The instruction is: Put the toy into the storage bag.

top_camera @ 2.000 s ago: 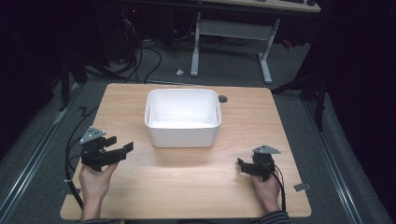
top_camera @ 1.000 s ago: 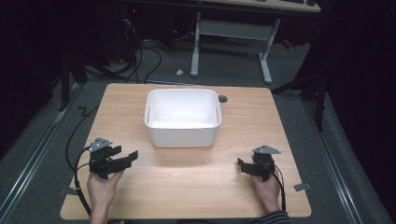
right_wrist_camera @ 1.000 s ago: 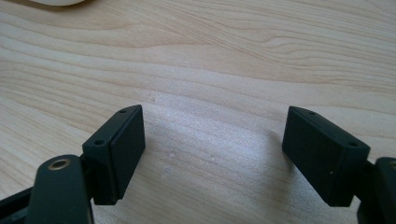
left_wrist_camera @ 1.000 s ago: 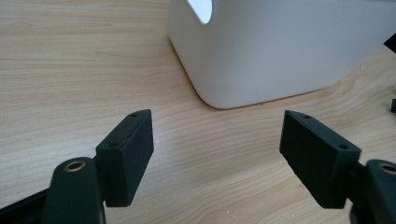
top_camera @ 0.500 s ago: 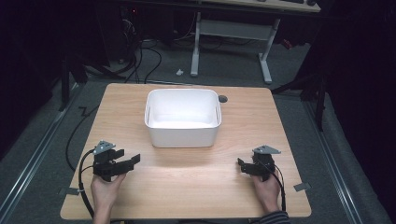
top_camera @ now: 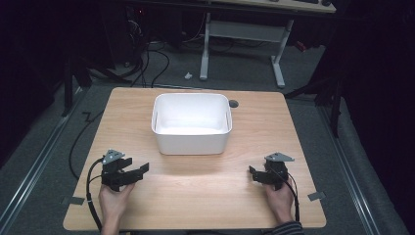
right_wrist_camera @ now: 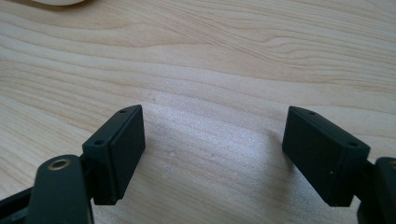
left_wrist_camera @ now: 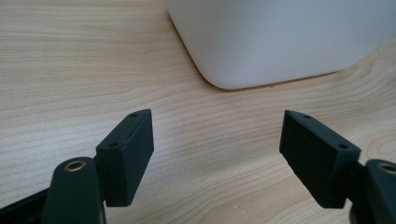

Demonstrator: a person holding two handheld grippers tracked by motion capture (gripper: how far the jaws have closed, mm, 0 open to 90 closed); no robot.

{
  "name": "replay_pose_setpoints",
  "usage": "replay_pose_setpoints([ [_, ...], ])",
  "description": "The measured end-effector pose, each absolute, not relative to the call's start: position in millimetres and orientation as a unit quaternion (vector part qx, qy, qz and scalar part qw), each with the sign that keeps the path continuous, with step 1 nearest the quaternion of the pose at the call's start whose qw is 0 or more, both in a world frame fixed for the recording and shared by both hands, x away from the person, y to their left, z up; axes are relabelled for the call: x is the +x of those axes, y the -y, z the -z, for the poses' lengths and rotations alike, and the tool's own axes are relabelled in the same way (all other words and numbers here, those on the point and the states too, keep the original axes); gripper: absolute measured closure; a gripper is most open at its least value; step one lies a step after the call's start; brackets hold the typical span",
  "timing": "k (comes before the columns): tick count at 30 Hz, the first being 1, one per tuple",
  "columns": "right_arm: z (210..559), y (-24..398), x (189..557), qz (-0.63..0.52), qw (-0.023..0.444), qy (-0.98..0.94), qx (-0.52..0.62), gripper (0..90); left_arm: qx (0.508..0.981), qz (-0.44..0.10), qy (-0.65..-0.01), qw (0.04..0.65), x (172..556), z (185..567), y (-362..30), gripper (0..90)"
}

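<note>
White tub [top_camera: 191, 122] mid-table; left gripper [top_camera: 139, 170] and right gripper [top_camera: 253, 174] low, jaws apart, empty

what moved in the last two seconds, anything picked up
The left hand-held gripper moved back toward the person and a little inward along the table, jaws open and empty. Nothing was picked up or let go. The right hand-held gripper stayed open and in place, and the white tub did not move.

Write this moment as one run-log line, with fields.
left gripper: open, empty | right gripper: open, empty | white bin: mid-table | table: wooden
</note>
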State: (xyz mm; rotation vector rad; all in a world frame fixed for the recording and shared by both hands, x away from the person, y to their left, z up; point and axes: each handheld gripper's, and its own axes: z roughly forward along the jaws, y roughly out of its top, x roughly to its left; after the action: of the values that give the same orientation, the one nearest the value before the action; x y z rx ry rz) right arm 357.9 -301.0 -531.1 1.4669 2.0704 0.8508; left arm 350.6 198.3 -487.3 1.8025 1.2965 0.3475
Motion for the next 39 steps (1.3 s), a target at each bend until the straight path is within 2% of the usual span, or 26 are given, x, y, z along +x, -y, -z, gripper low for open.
replay_pose_setpoints([
  [13, 531, 301, 358, -0.309, 0.23, -0.753, 0.533, 21.3, 0.737, -0.142, -0.518, 0.41, 358, 500, -188, 26.5],
  [22, 531, 301, 358, -0.309, 0.231, -0.753, 0.533, 21.3, 0.74, -0.126, -0.515, 0.414, 364, 508, -181, 26.4],
  [39, 531, 301, 358, -0.309, 0.23, -0.753, 0.533, 21.3, 0.749, -0.153, -0.505, 0.401, 366, 520, -166, 26.5],
])
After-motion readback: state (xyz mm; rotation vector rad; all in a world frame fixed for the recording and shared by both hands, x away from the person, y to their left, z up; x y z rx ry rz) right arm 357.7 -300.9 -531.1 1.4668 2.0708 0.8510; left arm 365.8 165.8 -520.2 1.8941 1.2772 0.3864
